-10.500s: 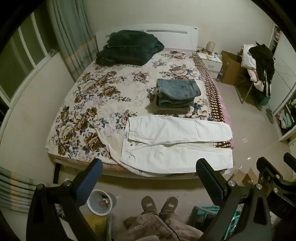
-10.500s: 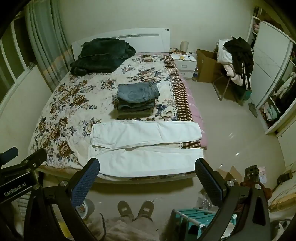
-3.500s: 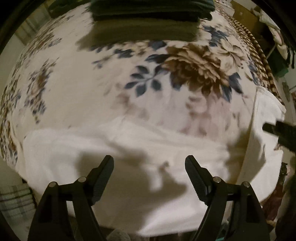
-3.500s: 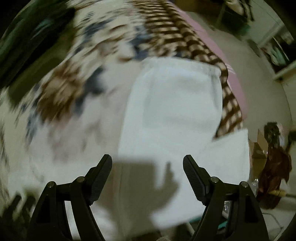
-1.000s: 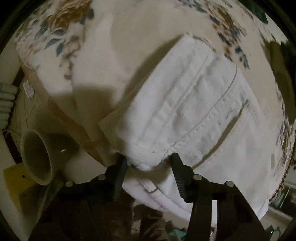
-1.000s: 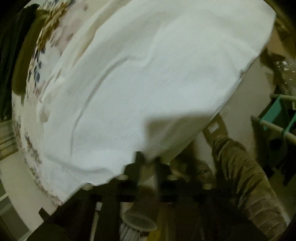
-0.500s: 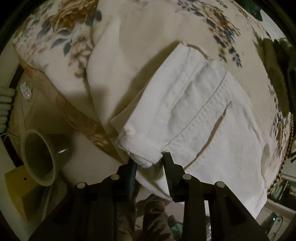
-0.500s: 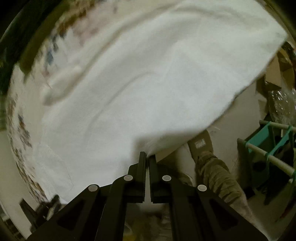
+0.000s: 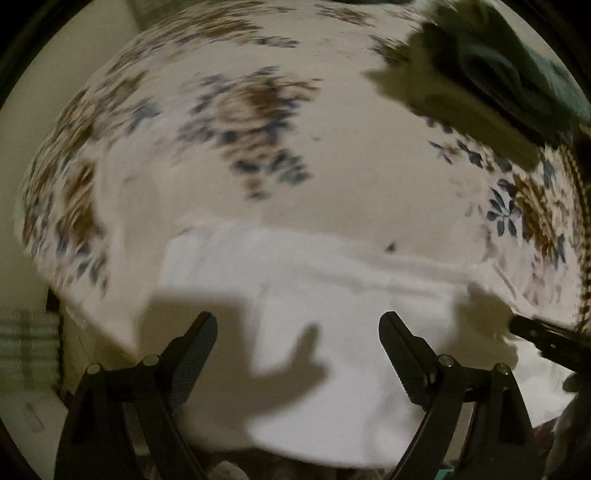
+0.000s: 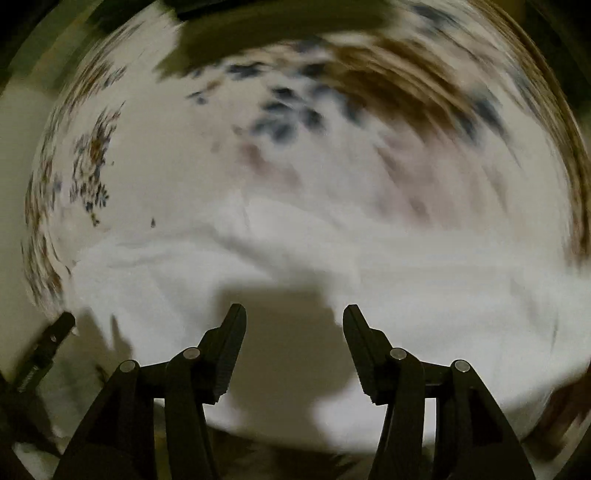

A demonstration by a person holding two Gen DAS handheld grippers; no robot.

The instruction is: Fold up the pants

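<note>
The white pants [image 9: 332,295] lie folded lengthwise along the near edge of the floral bed cover [image 9: 332,177], and both views are blurred by motion. Above them my left gripper [image 9: 297,332] hangs with its jaws opening wide and nothing between its fingers. In the right wrist view the same white pants [image 10: 424,280] fill the lower half. My right gripper [image 10: 294,325] hovers over them, jaws opening, with only its shadow between the fingers. The right gripper's tip [image 9: 535,332] shows at the right edge of the left wrist view, and the left gripper's tip [image 10: 55,336] at the left edge of the right wrist view.
A stack of folded dark jeans [image 9: 517,74] sits on the bed at the far right, also seen as a dark smear [image 10: 277,26] at the top of the right wrist view. A checked blanket edge [image 9: 580,206] runs down the bed's right side. Floor lies beyond the bed's left edge.
Both grippers let go of the pants' edge and opened. They lifted and swung from the bed's side to above the pants, which now lie flat on the cover.
</note>
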